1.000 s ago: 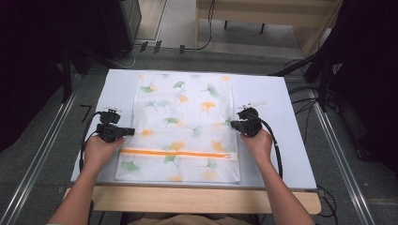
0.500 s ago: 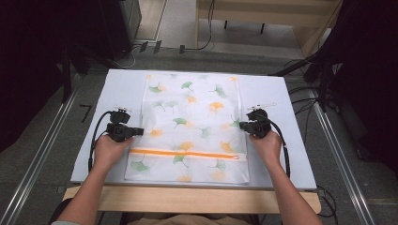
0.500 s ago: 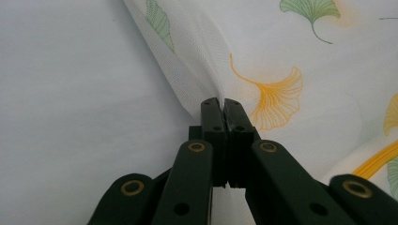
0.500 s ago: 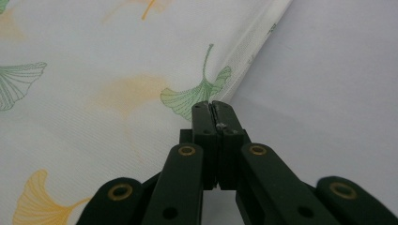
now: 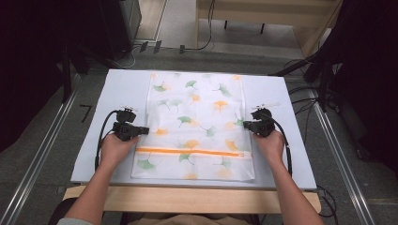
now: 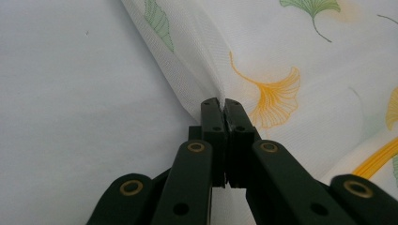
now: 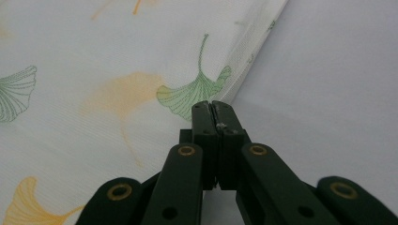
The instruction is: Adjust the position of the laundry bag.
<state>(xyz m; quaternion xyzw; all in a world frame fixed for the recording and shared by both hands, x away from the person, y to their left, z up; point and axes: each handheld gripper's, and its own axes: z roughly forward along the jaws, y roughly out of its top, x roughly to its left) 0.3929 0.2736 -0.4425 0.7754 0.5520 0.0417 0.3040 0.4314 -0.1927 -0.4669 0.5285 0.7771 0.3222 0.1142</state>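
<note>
A white mesh bag printed with green and orange ginkgo leaves lies flat on the pale table, its orange zipper running across near the front. My left gripper is at the bag's left edge, shut on a pinch of mesh that rises between its tips. At the bag's right edge my right gripper is shut on the hem, with a sliver of white cloth between its tips. Both grippers point inward, toward each other. The bag looks stretched between them.
Bare table flanks the bag on both sides. The wooden front edge runs below my forearms. Metal rails line the floor on both sides, and cables trail off to the right.
Both grippers and the bag between them have shifted to the right on the table. Both grips have held.
</note>
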